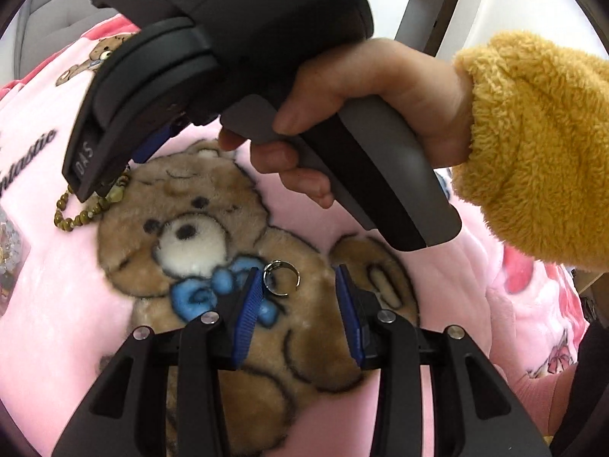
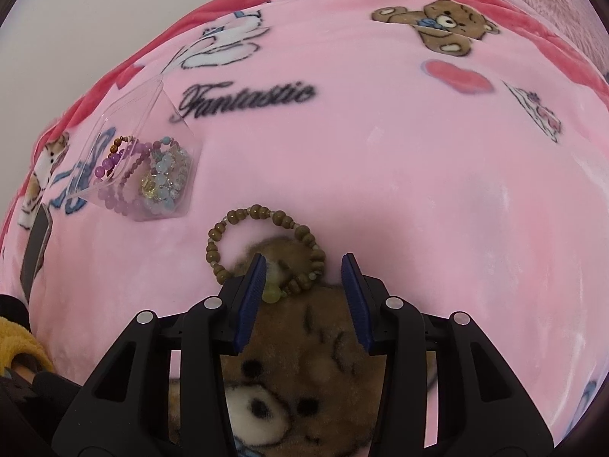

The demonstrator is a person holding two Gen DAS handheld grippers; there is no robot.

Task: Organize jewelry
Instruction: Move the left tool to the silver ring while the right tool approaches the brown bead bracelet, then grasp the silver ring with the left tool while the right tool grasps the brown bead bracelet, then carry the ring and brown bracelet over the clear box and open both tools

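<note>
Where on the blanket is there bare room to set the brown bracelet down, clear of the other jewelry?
Free: the broad pink stretch right of the brown bracelet, below the red heart. Also free between the "Fantastic" lettering and the bracelet. Crowded: left, around the clear box of beads.

We read "Fantastic" in black script on the pink blanket [image 2: 380,152] (cut to "ntastic" in the left view), and "DAS" on the right gripper [image 1: 82,163].

Both wrist cams close above blanket [image 2: 380,175].
</note>
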